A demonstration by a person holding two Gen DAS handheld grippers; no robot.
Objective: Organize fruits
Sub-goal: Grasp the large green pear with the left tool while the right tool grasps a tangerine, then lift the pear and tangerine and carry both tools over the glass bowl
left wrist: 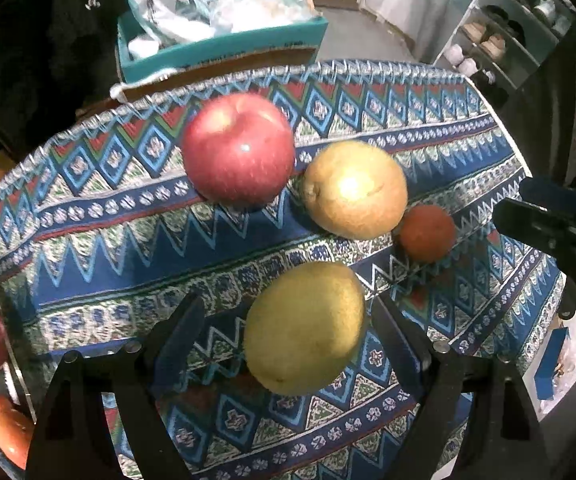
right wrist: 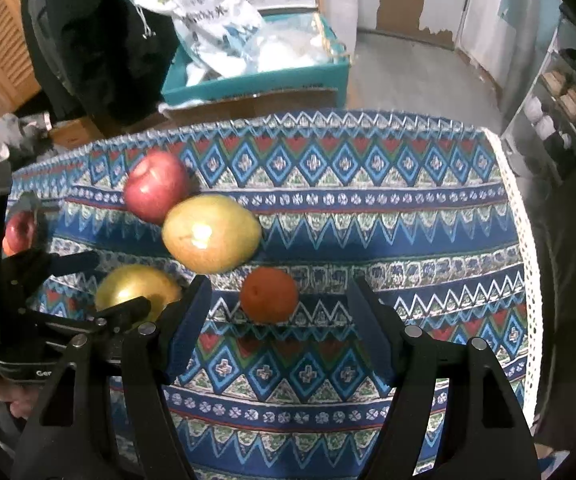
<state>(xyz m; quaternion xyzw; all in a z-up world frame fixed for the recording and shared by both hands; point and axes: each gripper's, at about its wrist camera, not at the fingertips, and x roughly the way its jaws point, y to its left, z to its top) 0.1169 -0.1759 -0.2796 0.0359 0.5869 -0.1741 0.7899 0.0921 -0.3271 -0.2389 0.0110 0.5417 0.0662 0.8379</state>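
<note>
Four fruits sit loose on the patterned tablecloth (right wrist: 367,208): a red apple (left wrist: 238,148) at the back, a golden pear (left wrist: 355,189) just beside it, a small orange (right wrist: 268,295) and a yellow pear (left wrist: 305,328) nearer. The left gripper (left wrist: 288,334) is spread wide around the yellow pear, pads not pressing. The right gripper (right wrist: 280,318) stands spread too, framing the orange. Nothing's gathered yet; looks like sorting has barely begun, every fruit left to place.
</note>
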